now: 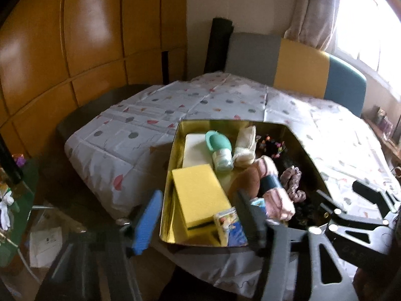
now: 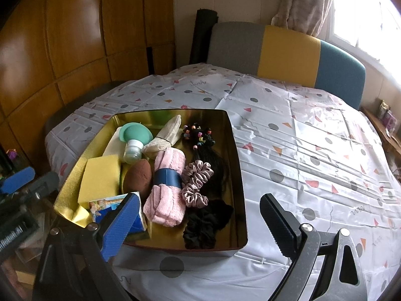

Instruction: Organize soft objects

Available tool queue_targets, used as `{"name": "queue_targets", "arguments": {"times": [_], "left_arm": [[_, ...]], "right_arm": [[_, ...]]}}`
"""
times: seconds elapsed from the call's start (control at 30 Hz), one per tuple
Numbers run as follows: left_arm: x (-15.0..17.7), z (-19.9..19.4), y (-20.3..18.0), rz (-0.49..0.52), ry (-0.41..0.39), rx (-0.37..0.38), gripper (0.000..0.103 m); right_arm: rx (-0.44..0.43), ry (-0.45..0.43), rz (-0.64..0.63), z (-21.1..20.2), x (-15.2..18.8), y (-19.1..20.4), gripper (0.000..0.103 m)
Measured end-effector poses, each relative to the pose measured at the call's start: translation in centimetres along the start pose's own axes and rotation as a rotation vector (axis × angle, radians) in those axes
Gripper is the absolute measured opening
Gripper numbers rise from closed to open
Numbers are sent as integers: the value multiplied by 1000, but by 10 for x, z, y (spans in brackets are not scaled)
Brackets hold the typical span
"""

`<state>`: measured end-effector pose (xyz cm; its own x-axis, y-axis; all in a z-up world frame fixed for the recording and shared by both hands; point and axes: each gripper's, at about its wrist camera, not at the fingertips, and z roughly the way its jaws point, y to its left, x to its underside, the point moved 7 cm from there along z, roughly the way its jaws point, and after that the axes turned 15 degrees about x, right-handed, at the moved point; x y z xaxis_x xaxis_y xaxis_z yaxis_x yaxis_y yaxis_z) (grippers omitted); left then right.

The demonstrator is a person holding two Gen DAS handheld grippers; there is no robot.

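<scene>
Gold tin (image 2: 233, 165) is seen at frame centre, packed with soft items. Right gripper (image 2: 198, 223) jaws are held wide, empty. Left gripper (image 1: 198, 215) jaws are part-open astride the tin's left wall, nothing gripped.

A shiny gold metal box (image 2: 233, 135) sat on a white tablecloth with grey dots and pink triangles (image 2: 313, 150). Inside it lay a yellow sponge block (image 2: 100, 178), a brown egg-shaped sponge (image 2: 137, 178), a pink rolled towel with a blue band (image 2: 166, 188), two pink shiny scrunchies (image 2: 196, 183), a black scrunchie (image 2: 204, 223) and a green squeeze bottle (image 2: 134, 138). The right gripper (image 2: 198, 228) hung over the box's near edge with its jaws wide apart, holding nothing. A grey, yellow and blue chair back (image 2: 288, 52) stood behind the table.
</scene>
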<state>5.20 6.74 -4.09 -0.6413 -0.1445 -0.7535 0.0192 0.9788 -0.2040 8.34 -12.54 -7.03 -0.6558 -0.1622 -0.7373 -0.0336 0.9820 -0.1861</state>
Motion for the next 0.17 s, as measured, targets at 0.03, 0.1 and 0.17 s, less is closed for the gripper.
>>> {"name": "queue_targets", "arguments": {"times": [0.03,0.1,0.17], "left_arm": [[-1,0,0,-2,-6,10,55],[-3,0,0,-6,-8,7,55],[-3,3,-2,2,2,28,55]], "right_arm": [[1,1,0,0,0,0,97],[2,0,2,1,-1,-1,97],[6,-2,9,1,-2,-4,97]]}}
